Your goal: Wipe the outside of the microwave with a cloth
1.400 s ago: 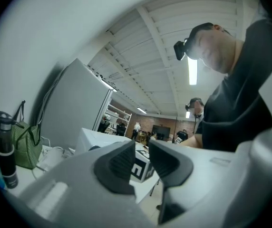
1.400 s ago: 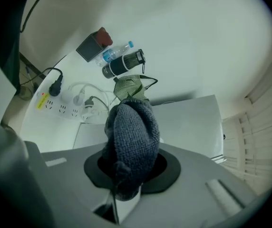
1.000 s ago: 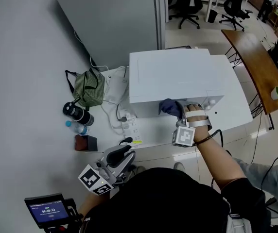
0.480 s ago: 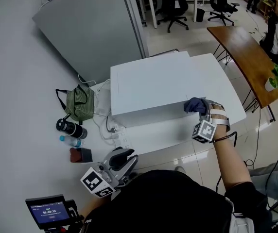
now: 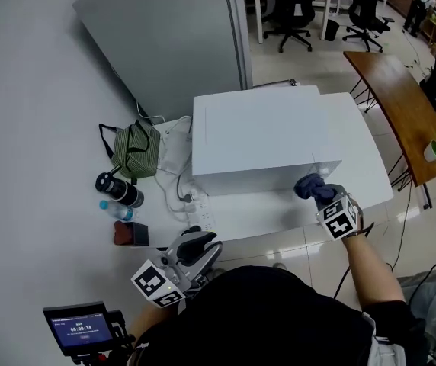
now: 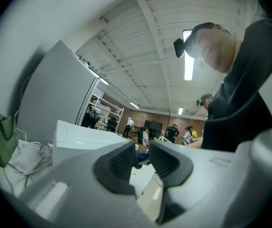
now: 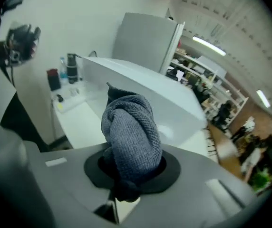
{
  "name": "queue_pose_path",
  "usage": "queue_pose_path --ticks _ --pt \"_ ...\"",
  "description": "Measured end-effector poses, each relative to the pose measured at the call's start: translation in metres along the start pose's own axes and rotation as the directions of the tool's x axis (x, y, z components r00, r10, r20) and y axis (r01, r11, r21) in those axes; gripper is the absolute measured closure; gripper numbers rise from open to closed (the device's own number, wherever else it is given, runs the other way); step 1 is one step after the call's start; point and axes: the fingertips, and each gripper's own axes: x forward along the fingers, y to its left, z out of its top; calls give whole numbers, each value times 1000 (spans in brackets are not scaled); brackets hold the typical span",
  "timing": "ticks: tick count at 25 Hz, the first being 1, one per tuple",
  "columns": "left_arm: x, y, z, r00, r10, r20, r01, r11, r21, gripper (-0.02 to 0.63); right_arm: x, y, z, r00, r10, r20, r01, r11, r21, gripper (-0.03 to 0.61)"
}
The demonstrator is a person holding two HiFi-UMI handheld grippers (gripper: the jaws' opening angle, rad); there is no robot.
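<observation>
At the left, the left gripper [image 5: 191,248] hangs low by the person's body, off the table [image 5: 241,216], its jaws a thin slit apart with nothing between them (it takes no part here). The white microwave [image 5: 264,136] sits mid-table. At its front lower right corner the dark cloth [image 5: 308,184] seems to touch the casing, bunched and clamped in the right gripper [image 5: 322,198]. That arm reaches forward, wrist angled toward the front face. Wiping looks under way. Of the 5 reachable faces, nothing shows which are done, so top and sides probably remain.
</observation>
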Motion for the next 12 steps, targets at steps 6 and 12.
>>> queue_pose_path --ticks 6,12 --pt "-44 25 -1 997 68 29 -68 997 -24 526 86 189 80 851 519 82 -523 822 226 514" --pt "-96 49 -15 986 168 8 -167 985 -44 526 138 268 168 747 644 162 -654 671 350 514"
